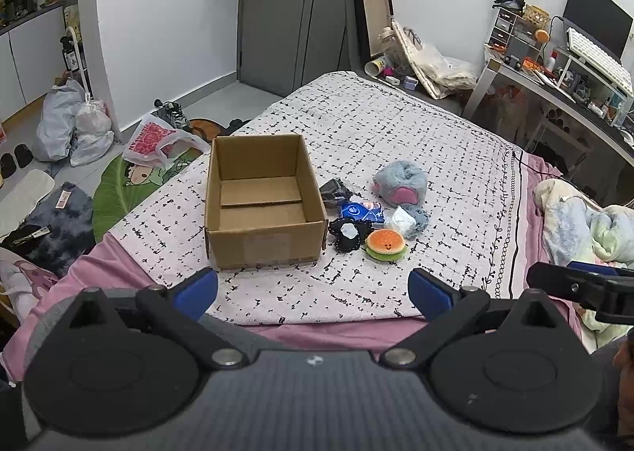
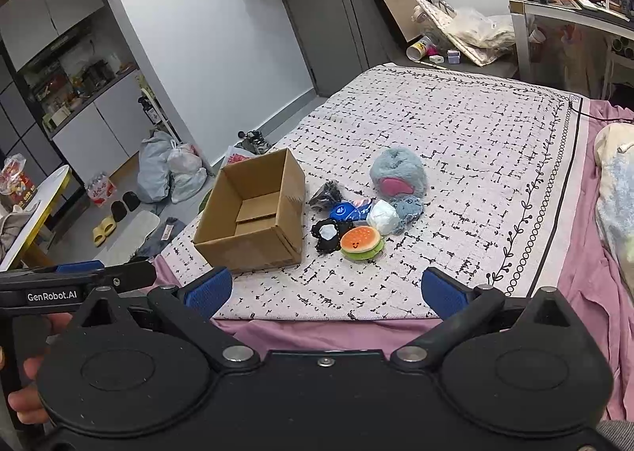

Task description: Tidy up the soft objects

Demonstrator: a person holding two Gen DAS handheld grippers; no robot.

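A: Left wrist view, item one — our left gripper (image 1: pixel 313 290), blue pads spread wide, nothing between them, held over the near edge of the bed (image 1: pixel 396 126).

B: Item two?

A: Cardboard box (image 1: pixel 261 237), open at the top, nothing visible inside, standing on the black-and-white checked blanket (image 1: pixel 356 292). Just to its right we list a cluster of soft things: burger toy (image 1: pixel 386 245) nearest us, black plush with a white patch (image 1: pixel 348 235) touching the burger toy's left side, blue packet (image 1: pixel 362 212) behind them, white bundle (image 1: pixel 402 222) beside a small grey-blue plush (image 1: pixel 422 218), dark crumpled pouch (image 1: pixel 335 191) close to the box wall, and the large grey-blue plush with a pink patch (image 1: pixel 401 183) farthest back.

B: And our other tool?

A: The right gripper (image 1: pixel 586 284) shows only as a black arm at the right edge; its spread cannot be told from there.

B: Right wrist view, then.

A: Right gripper (image 2: pixel 327 292), blue pads wide apart, holding nothing, also over the near edge of the bed (image 2: pixel 475 102). The cardboard box (image 2: pixel 253 249) sits left of centre, turned at a slant. The same cluster lies to its right — burger toy (image 2: pixel 361 243), black plush with a white patch (image 2: pixel 327 236), blue packet (image 2: pixel 348 210), white bundle (image 2: pixel 382 216), small grey-blue plush (image 2: pixel 410 209), dark crumpled pouch (image 2: pixel 327 193), large grey-blue plush with a pink patch (image 2: pixel 398 173).

B: Anything more?

A: The left gripper (image 2: pixel 79 280) at the left edge, marked GenRobot.AI, with a hand (image 2: pixel 27 391) below it.
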